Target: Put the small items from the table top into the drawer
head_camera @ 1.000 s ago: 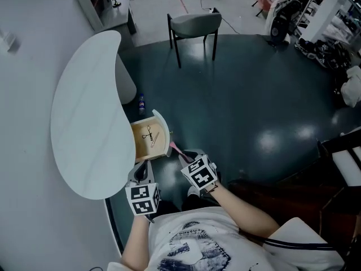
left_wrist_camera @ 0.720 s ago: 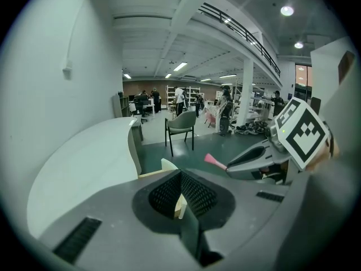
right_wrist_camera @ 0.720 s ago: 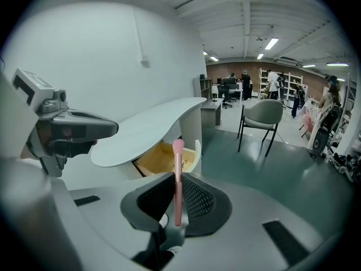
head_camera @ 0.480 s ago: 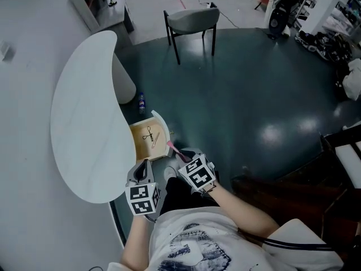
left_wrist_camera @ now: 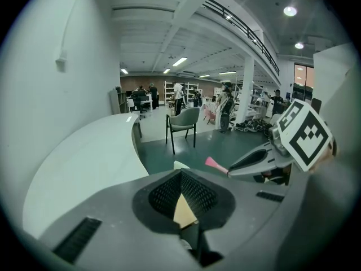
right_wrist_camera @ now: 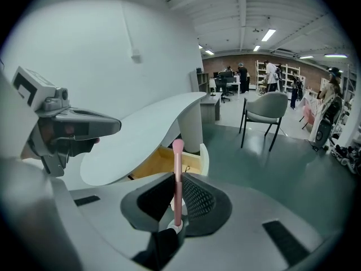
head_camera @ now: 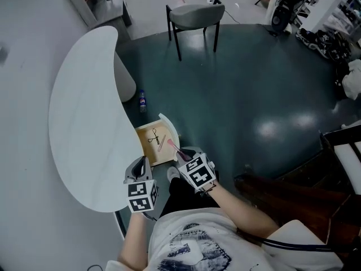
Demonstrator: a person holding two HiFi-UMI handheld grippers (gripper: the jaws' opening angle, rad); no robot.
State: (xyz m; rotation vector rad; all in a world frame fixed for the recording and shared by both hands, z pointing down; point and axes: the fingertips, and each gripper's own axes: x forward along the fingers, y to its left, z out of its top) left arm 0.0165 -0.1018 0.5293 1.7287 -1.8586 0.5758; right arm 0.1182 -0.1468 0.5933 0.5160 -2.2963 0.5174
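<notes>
A pink brush (head_camera: 174,147) (right_wrist_camera: 178,151) stands between the jaws of my right gripper (head_camera: 183,154) (right_wrist_camera: 177,180), which is shut on its handle. The brush head hangs over the near right corner of the open wooden drawer (head_camera: 170,130) (right_wrist_camera: 163,161) under the white table (head_camera: 84,123). In the drawer lie a small dark scissor-like tool (head_camera: 153,136) and a thin pale stick. My left gripper (head_camera: 141,164) (left_wrist_camera: 181,176) hovers at the table's near edge, left of the drawer, with its jaw tips together and nothing between them. The brush tip (left_wrist_camera: 214,164) also shows in the left gripper view.
A grey chair (head_camera: 194,16) stands on the dark floor beyond the table. A small bottle (head_camera: 142,101) sits on the floor by the white table leg (head_camera: 125,78). Dark furniture (head_camera: 293,196) lies to my right. People and shelves are far off.
Both grippers have moved towards the drawer. The brush head, which was off the drawer's right side, now hangs over its near corner. Neither grip has changed.
</notes>
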